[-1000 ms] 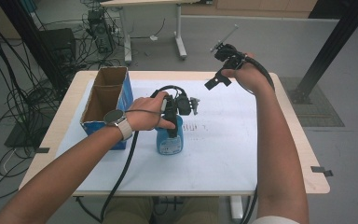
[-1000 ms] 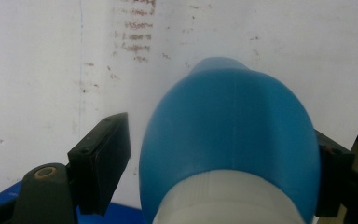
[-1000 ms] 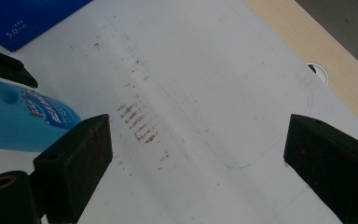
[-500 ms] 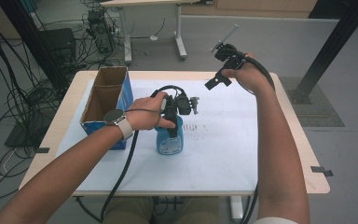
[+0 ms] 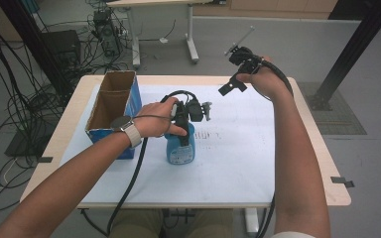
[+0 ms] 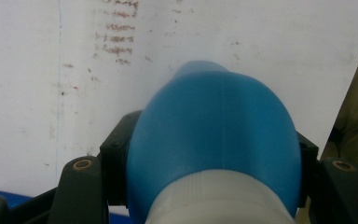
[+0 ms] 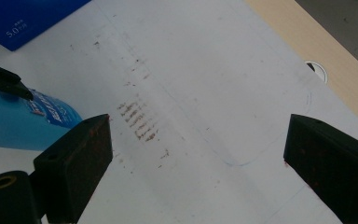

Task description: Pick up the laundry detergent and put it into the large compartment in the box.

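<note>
**Blue bottle clamped near the top, box waiting next to it**

Biggest thing first: the surface (image 5: 238,163), with a white sheet over it. The cardboard box (image 5: 113,111) stands just left of the blue bottle (image 5: 181,146), open side up, and what I can see of its inside looks bare brown, though the bottom is hidden from this angle.

The bottle stands upright about mid-surface. It's smooth rounded plastic with a white ribbed part by the neck, so I'd guess slick on the shoulders and fairly stiff. No telling how full it is, so the weight is a guess. Grabbing it high, where the body narrows, looks like the safe spot.

The left gripper (image 5: 183,121) is doing just that, its jaws pinching the bottle from both sides. The right gripper (image 5: 238,74) hangs up in the air well beyond the bottle on its right, jaws spread wide with nothing between them.
</note>
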